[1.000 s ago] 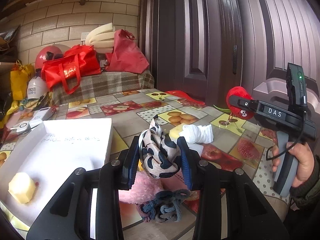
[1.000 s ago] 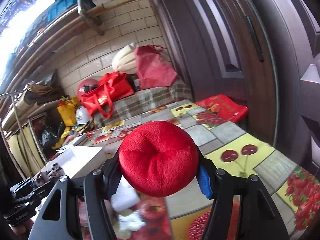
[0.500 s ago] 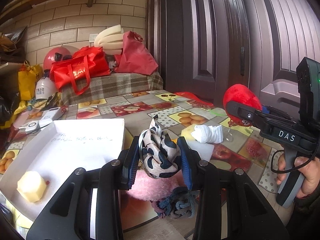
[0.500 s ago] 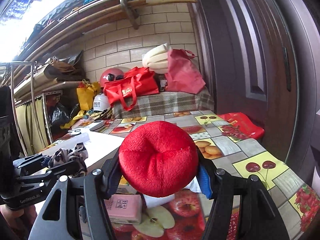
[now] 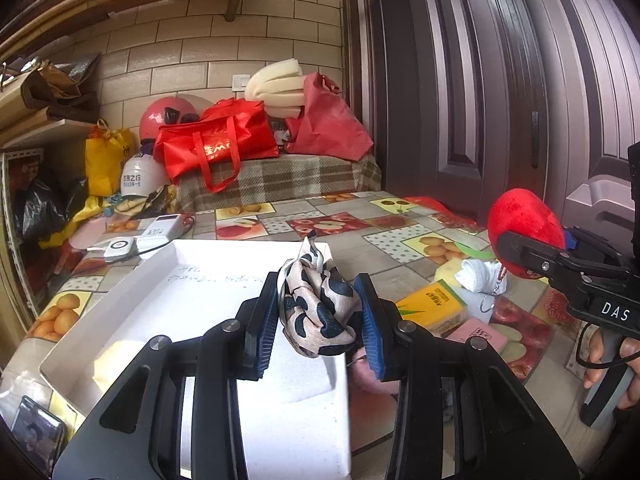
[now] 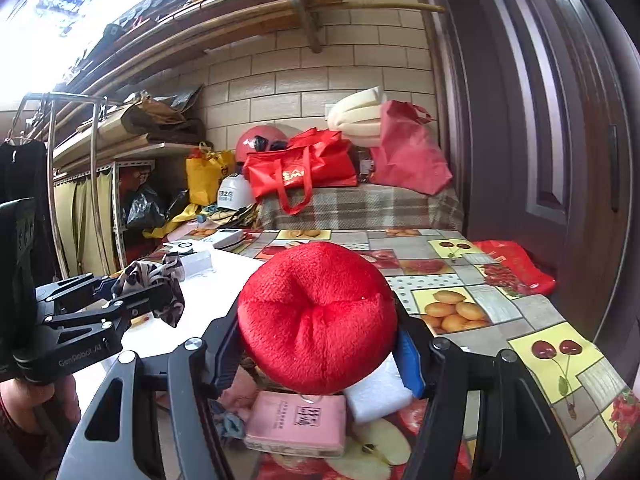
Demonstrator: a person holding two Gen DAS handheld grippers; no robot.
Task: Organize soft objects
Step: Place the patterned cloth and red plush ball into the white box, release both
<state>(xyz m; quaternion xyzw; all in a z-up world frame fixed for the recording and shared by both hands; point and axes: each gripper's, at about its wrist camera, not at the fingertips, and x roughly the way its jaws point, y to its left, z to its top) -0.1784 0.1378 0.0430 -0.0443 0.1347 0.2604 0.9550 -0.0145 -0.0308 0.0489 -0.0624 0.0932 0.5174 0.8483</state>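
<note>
My left gripper (image 5: 318, 316) is shut on a cream-and-black spotted cloth (image 5: 316, 308) and holds it above the near right corner of a white tray (image 5: 152, 280). A pale yellow sponge (image 5: 116, 364) lies in the tray, partly hidden by my fingers. My right gripper (image 6: 318, 342) is shut on a red plush ball (image 6: 316, 316) and holds it above the table. The red plush also shows in the left wrist view (image 5: 524, 220), and the spotted cloth shows in the right wrist view (image 6: 156, 280). A white sock (image 5: 480, 274) and something pink and fluffy (image 5: 372, 376) lie on the table.
A pink packet (image 6: 298, 420), a white foam block (image 6: 380, 390) and a yellow-green box (image 5: 434, 306) lie on the fruit-patterned table (image 6: 460, 292). A power bank (image 5: 160, 232) sits at the tray's far left. Red bags (image 5: 216, 142) and helmets stand at the back.
My left gripper has moved left with the spotted cloth, from over the pink fluffy thing to over the tray's corner. My right gripper has swung left, still holding the red plush.
</note>
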